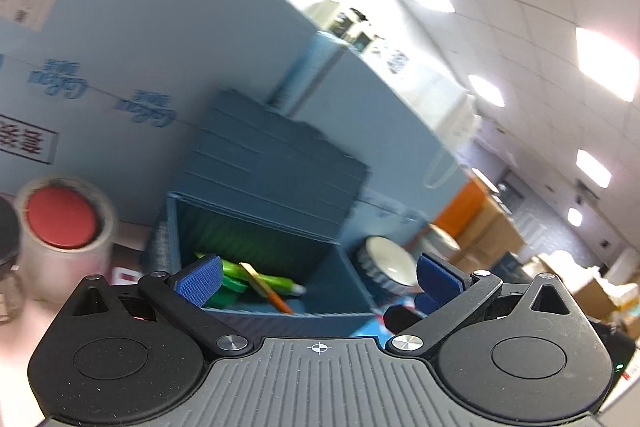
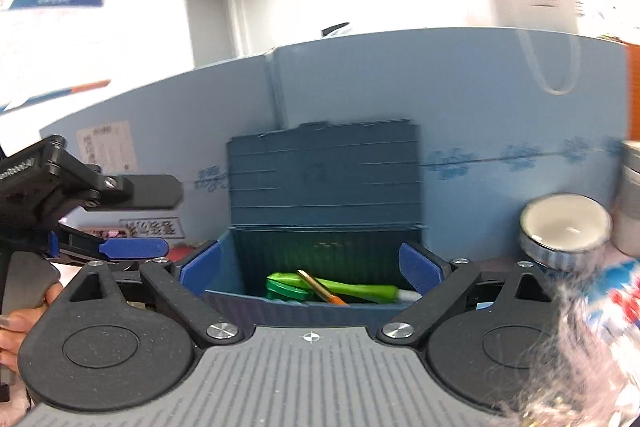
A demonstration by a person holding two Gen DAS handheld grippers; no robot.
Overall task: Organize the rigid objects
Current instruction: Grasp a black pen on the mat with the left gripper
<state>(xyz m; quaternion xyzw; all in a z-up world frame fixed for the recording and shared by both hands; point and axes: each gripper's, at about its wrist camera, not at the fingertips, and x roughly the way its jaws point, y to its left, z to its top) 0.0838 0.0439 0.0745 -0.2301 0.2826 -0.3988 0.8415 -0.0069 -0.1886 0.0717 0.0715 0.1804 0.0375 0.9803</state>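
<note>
Nearest my right wrist camera, the right gripper [image 2: 310, 267] has its blue pads spread wide with nothing pinched between them; they frame the mouth of the blue storage box [image 2: 312, 301] without touching it. From the left wrist view, the left gripper [image 1: 320, 277] is released too, pads wide apart and empty, pointed at the same box from a tilted angle. In the right view I also see that left gripper off to the side, with the person's hand [image 2: 20, 315] on its handle.

The box sits against the blue partition [image 2: 480, 115] with its ribbed lid [image 2: 324, 171] standing upright behind the opening. Inside lie a green marker [image 2: 352, 289], an orange pencil [image 2: 322, 287] crossing over it, and what looks like a flat green round piece [image 2: 286, 293] beneath; I cannot tell exactly what that one is.

I judge the task partly done: those items are in the box, and both grippers are free for another pick. Still out on the desk are a white-topped roll of tape with a ribbed blue edge [image 2: 564, 227] just beside the box, and a clear tape roll with a red core [image 1: 62, 219] on the other side. A blurred crinkly packet [image 2: 592, 327] fills the near corner of the right view. Whether those belong in the box I can only guess; the lid also remains open.
</note>
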